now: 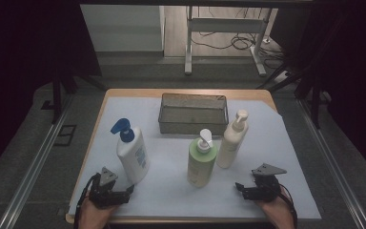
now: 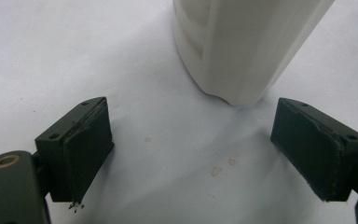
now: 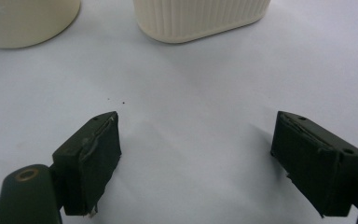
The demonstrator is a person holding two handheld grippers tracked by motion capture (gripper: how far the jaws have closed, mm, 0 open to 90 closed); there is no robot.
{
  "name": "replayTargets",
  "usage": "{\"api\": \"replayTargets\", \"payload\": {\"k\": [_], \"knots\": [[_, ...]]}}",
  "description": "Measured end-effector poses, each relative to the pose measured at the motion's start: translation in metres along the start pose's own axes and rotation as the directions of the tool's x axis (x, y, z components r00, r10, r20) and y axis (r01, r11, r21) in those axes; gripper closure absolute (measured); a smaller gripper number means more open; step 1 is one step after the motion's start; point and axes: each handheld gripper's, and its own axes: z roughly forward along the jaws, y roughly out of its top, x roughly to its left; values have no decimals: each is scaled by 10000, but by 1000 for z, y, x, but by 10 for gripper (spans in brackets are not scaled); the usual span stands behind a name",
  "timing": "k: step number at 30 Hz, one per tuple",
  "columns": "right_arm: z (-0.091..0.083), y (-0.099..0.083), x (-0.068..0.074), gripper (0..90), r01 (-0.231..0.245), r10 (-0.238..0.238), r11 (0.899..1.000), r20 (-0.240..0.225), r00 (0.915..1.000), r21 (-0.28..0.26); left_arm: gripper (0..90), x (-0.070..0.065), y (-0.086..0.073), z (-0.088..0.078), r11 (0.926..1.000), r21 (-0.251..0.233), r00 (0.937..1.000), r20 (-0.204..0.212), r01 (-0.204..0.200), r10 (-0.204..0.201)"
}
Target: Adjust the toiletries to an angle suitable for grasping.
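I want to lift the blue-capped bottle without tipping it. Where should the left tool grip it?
Probably low across the white body of the blue-capped bottle, coming in level from the near side. The left tool already faces its base with jaws open, and the bottle leans slightly, so a pump-head grip seems riskier.

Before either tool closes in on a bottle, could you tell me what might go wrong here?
The white bottle with the blue pump stands tall and tilted right ahead of the open left tool; a nudge could tip it. The green bottle and the cream bottle stand close together, so the right tool reaching for one may knock the other.
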Motion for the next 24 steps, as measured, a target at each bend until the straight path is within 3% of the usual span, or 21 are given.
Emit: {"api": "replayTargets", "payload": {"k": [14, 24], "knots": [[0, 0, -1, 153, -13, 13, 10000, -37, 10000, -34, 120, 0, 1, 0, 10000, 24, 10000, 31, -53, 53], [0, 0, -1, 154, -19, 19, 10000, -55, 10000, 23, 120, 4, -2, 1, 9996, -220, 9996, 229, -153, 158]]}}
